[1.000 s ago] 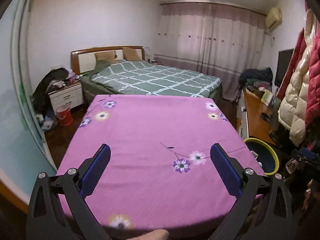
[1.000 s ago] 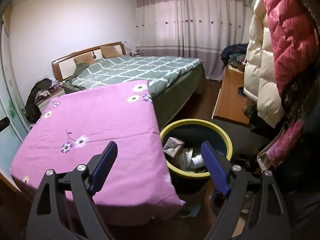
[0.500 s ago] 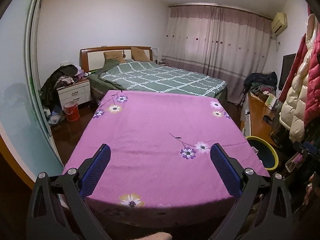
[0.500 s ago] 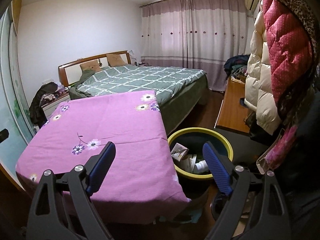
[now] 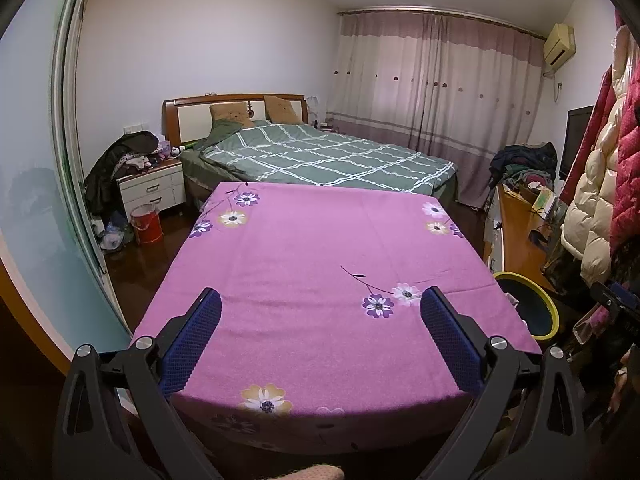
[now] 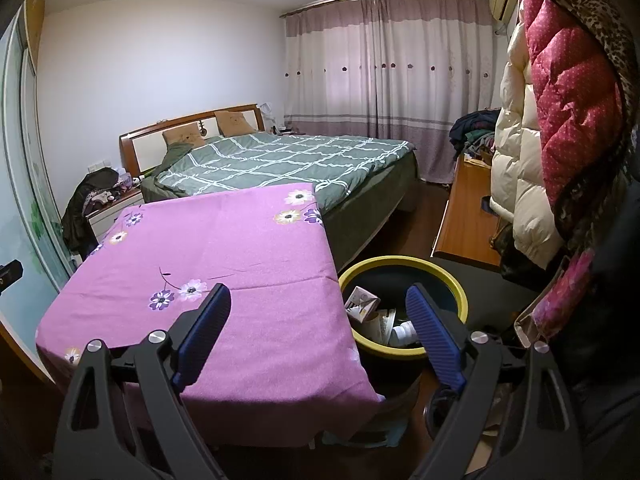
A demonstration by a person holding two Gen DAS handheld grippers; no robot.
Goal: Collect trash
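Worktop [image 5: 320, 248] under purple floral cloth ahead of both grippers, top bare, no trash visible on it.
Yellow-rimmed bin [image 6: 452, 280] just right of worktop, directly ahead of right gripper [image 6: 318, 330]; holds small carton [image 6: 362, 300], white bottle [image 6: 404, 330].
Right gripper spread wide, empty.
Left gripper [image 5: 320, 334] spread wide, empty, hovers over near worktop edge.
Step, by my read: collection finished or near finished.
Next: scan for leftover trash, else hold off.
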